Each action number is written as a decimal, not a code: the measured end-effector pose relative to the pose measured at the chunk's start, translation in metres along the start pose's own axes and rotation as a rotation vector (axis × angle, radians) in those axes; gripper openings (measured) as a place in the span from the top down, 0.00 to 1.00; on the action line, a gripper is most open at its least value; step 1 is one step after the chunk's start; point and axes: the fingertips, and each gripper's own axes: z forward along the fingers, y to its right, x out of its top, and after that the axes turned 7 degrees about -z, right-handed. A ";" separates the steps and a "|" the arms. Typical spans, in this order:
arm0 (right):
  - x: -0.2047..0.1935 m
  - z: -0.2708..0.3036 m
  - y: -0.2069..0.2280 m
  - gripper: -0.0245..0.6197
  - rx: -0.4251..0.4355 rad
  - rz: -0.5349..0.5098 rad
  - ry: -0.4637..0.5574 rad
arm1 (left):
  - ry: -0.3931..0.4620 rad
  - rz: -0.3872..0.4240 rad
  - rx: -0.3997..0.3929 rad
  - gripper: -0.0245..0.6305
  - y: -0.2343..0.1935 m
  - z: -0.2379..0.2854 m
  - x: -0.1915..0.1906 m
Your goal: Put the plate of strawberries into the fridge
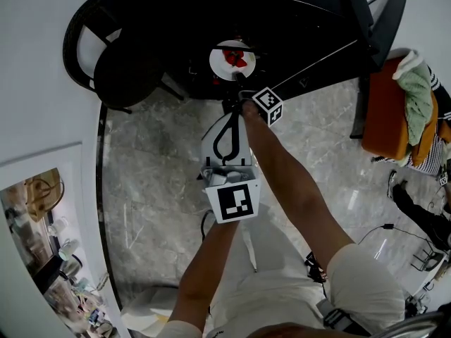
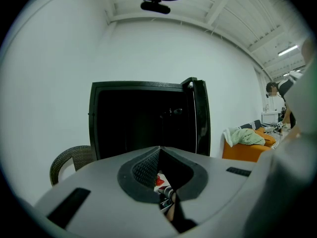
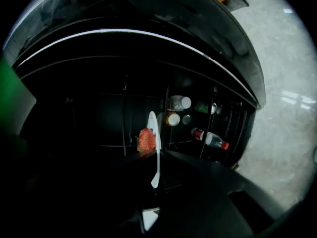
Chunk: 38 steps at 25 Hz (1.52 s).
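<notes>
While edge-on in right claw (image 3: 154, 185), plate (image 3: 154, 145) within open fridge (image 3: 99, 78), space around.

No text is readable: bottles (image 3: 212, 139) in the fridge (image 3: 89, 98) have labels too small, the cube (image 1: 233, 202) shows only a pattern.

The grey marble floor (image 1: 155, 167) carries a wicker chair (image 1: 120, 69), the black fridge (image 1: 303, 13) and an orange seat (image 1: 384, 118).
</notes>
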 end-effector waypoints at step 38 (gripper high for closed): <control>-0.006 0.007 -0.002 0.76 0.012 -0.027 -0.037 | -0.019 -0.012 -0.005 0.96 -0.003 -0.003 -0.009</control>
